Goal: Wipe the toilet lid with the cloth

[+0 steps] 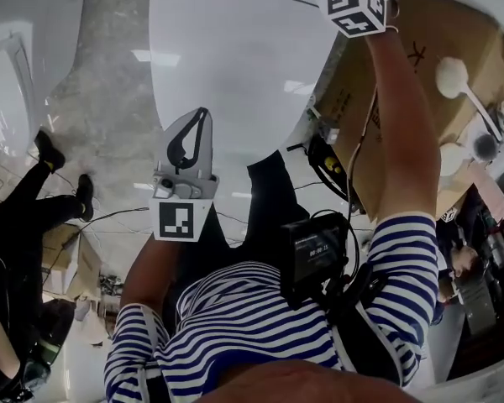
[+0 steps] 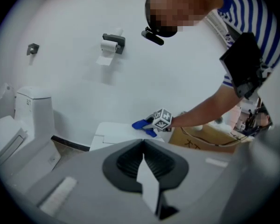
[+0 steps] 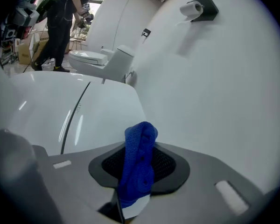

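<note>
My right gripper [image 3: 141,146] grips the blue cloth [image 3: 138,171], near the white toilet lid [image 3: 46,106]. My left gripper [image 2: 143,148] is closed and empty (jaws pressed together).

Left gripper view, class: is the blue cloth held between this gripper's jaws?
No, the left gripper has its jaws shut together on nothing, while the blue cloth sits clamped in the right gripper.
</note>
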`<state>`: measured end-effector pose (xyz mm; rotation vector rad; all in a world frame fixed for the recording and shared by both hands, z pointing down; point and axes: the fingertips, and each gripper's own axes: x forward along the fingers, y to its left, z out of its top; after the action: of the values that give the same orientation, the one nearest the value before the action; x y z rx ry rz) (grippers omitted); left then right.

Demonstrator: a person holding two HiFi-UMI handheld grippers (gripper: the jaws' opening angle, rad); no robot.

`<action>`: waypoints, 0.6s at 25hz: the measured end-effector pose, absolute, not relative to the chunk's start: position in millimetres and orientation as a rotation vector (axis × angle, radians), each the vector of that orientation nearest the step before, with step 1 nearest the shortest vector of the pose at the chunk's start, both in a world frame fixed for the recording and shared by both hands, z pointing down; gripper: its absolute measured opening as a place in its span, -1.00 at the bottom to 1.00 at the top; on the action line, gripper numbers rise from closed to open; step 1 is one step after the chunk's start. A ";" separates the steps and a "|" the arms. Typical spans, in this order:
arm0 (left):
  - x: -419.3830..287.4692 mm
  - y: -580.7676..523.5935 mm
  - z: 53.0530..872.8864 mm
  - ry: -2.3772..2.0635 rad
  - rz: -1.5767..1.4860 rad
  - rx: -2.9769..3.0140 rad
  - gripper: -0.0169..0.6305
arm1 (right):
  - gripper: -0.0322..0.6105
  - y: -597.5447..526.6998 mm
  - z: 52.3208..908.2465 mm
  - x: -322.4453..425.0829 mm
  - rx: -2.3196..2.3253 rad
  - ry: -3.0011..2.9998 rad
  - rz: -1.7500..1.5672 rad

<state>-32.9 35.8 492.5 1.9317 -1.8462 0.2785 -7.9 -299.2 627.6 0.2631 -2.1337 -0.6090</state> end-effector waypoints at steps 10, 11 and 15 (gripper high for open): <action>-33.3 40.7 497.5 -1.878 0.260 1.883 -0.94 | -0.53 -285.6 655.2 -5.1 0.168 -2.100 -0.552; -32.9 40.0 495.3 -1.881 0.255 1.887 -0.94 | -0.53 -280.3 655.6 -3.8 0.155 -2.096 -0.553; -28.3 40.9 487.4 -1.873 0.252 1.915 -0.94 | -0.53 -249.5 658.9 5.3 0.108 -2.091 -0.541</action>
<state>-28.3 40.9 487.4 1.9149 -1.8725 0.2517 5.3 -249.5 658.9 0.1081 -2.0908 -0.5408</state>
